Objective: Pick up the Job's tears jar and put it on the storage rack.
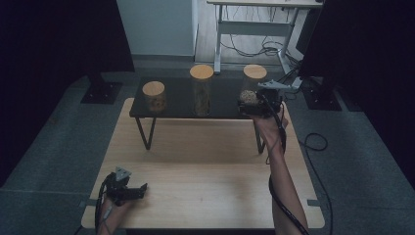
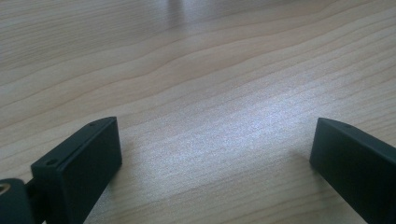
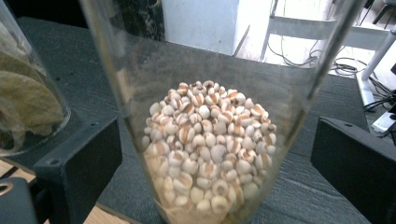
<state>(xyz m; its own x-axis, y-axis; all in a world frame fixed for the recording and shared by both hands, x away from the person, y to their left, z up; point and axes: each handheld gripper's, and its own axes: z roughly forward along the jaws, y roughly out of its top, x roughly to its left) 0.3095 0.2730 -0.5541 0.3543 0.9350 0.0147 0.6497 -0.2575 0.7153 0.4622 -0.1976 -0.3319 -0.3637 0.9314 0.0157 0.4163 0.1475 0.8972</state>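
Note:
Three clear jars with round wooden lids stand in a row on a low black shelf [image 1: 178, 98]. The right jar [image 1: 253, 83] holds pale round grains [image 3: 208, 144]. My right gripper [image 1: 248, 105] is at that jar's lower part, open, one jaw on either side of the glass [image 3: 217, 154] and small gaps between pads and wall. The middle jar [image 1: 201, 90] with yellowish contents appears at the left edge of the right gripper view [image 3: 28, 107]. My left gripper [image 1: 142, 190] rests low over the wooden table [image 2: 201, 84], open [image 2: 215, 154], nothing between its jaws.
The left jar [image 1: 154, 96] holds brown pieces. The black shelf stands on thin legs at the far end of the wooden table [image 1: 205, 171]. Black stands, loose cables [image 1: 315, 142] and a white desk frame [image 1: 254, 27] lie on the floor beyond.

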